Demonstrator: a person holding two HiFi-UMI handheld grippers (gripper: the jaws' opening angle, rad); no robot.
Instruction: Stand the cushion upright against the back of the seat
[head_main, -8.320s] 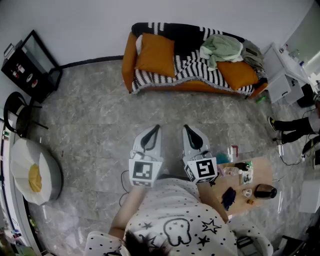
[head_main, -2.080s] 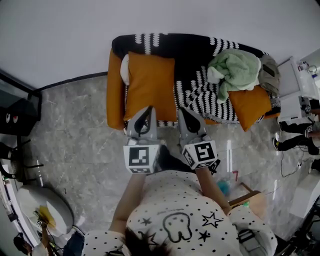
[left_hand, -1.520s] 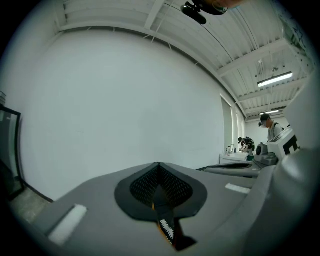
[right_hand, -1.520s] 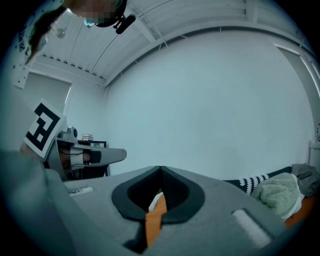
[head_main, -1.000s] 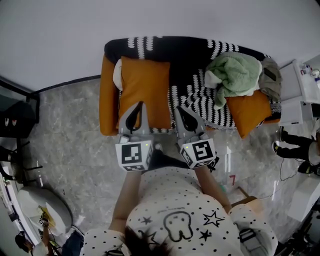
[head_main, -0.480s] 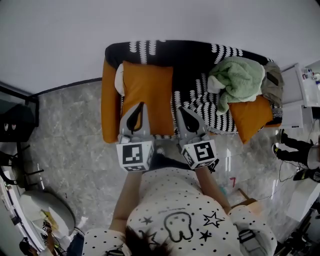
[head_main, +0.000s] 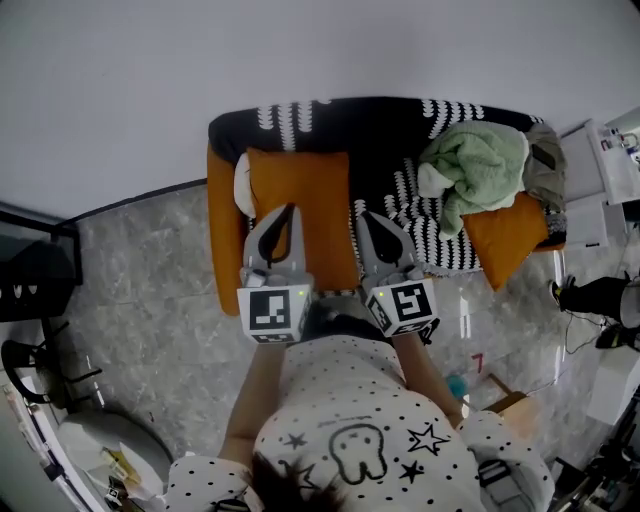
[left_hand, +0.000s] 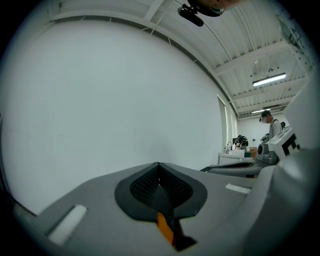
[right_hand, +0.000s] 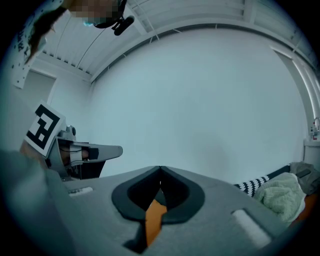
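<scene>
Sofa (head_main: 222, 240) holds orange cushion (head_main: 312, 200), green blanket (head_main: 475, 165).

Open sofa (head_main: 392, 190) middle (green blanket (head_main: 475, 162) heaped right).

- Soft, even light fills the room; the white wall (head_main: 300, 50) shows flat, almost shadowless.
- A ceiling strip lamp (left_hand: 269, 79) glows; the glossy floor (head_main: 462, 322) glints.
- Fisheye bending, black corners; the left claw (left_hand: 159, 172) seems slightly soft.
</scene>
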